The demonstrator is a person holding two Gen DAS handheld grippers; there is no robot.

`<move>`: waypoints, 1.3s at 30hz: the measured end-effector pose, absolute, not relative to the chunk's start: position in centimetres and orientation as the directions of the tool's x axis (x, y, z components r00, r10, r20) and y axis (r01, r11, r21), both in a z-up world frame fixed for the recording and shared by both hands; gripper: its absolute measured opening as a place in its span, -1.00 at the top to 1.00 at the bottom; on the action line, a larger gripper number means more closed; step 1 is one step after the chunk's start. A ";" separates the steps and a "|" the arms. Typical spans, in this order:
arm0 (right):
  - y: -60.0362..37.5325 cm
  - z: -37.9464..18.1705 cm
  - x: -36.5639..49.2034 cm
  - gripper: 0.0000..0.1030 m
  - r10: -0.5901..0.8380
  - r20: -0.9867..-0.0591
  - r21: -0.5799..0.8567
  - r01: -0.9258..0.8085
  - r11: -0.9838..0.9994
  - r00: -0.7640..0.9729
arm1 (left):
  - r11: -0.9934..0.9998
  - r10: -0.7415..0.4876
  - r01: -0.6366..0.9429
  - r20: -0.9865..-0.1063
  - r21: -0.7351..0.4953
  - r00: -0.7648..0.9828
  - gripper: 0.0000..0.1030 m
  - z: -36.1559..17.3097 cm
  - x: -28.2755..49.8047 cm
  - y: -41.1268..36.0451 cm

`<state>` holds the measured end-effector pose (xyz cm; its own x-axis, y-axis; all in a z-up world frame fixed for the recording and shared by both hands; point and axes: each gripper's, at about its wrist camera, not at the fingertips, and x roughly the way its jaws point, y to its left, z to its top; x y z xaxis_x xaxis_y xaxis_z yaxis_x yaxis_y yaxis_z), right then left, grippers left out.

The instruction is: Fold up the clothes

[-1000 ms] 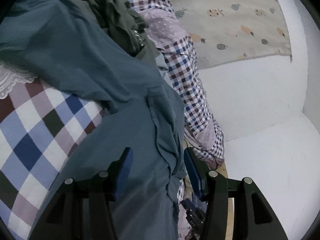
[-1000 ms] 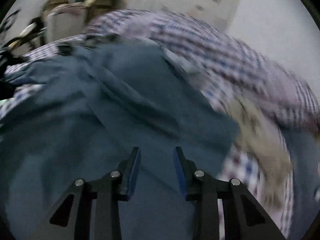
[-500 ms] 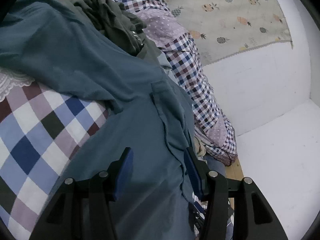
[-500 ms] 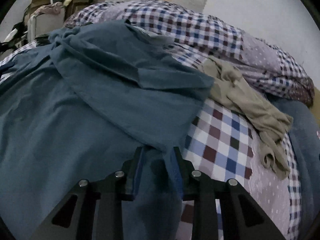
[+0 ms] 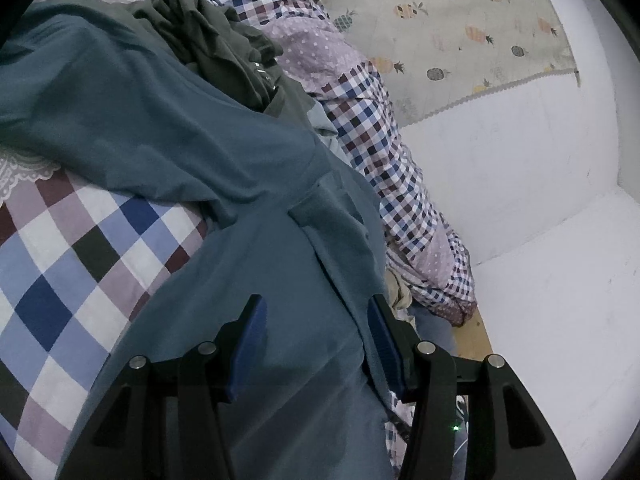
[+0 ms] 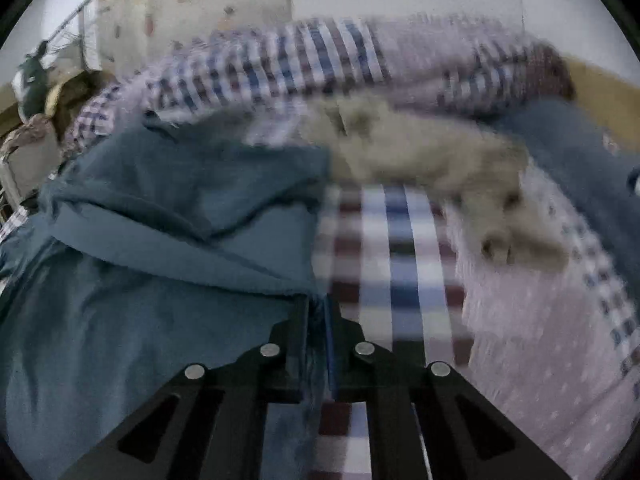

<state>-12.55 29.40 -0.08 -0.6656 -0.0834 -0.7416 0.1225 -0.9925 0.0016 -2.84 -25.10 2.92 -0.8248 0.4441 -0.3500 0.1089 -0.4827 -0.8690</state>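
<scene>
A teal garment (image 5: 160, 120) lies spread across the checked bed cover (image 5: 60, 260). My left gripper (image 5: 316, 304) hovers open just over it; cloth lies below and between the blue pads, which do not pinch it. In the blurred right wrist view the same teal garment (image 6: 160, 240) fills the left half. My right gripper (image 6: 316, 308) is at the garment's right edge. Its jaws are closing and stand almost together, with a fold of that teal edge pinched between them.
A dark olive garment (image 5: 216, 48) is bunched on the teal one. A beige garment (image 6: 440, 160) lies beyond the right gripper. A rolled checked blanket (image 5: 380, 140) runs along the white wall (image 5: 540, 280), below a pineapple-print cloth (image 5: 460, 20). A wooden bed edge (image 5: 476, 336) shows.
My right gripper slid right to the teal garment's edge and its jaws came nearly together on the cloth. The left gripper's view shifted only slightly, jaws unchanged.
</scene>
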 end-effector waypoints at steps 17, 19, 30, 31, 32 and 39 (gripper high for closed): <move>29.7 0.1 -10.7 0.53 -0.139 -0.727 0.057 0.143 -0.988 -0.672 | -0.625 0.441 0.066 -0.422 -0.778 -0.793 -0.42 5.0 -10.7 -24.7; 29.2 0.2 -10.7 0.53 -0.157 -0.721 0.052 0.174 -0.983 -0.675 | -0.638 0.431 0.077 -0.438 -0.766 -0.788 -0.42 5.1 -12.4 -24.5; 26.8 -1.0 -11.3 0.53 -0.220 -0.726 0.021 0.299 -0.954 -0.652 | -0.743 0.346 0.177 -0.596 -0.646 -0.725 0.85 5.0 -16.8 -23.1; 26.6 -1.4 -11.5 0.55 -0.214 -0.737 0.013 0.303 -0.953 -0.642 | -0.740 0.350 0.161 -0.578 -0.653 -0.737 0.86 5.8 -16.3 -23.1; 26.5 -1.6 -11.6 0.77 -0.208 -0.743 0.008 0.302 -0.953 -0.636 | -0.737 0.353 0.144 -0.559 -0.660 -0.750 0.86 6.6 -15.9 -23.2; 30.1 0.8 -11.4 1.00 -0.171 -0.696 0.052 0.189 -0.981 -0.697 | -0.729 0.364 0.127 -0.537 -0.673 -0.761 0.87 10.5 -14.2 -24.4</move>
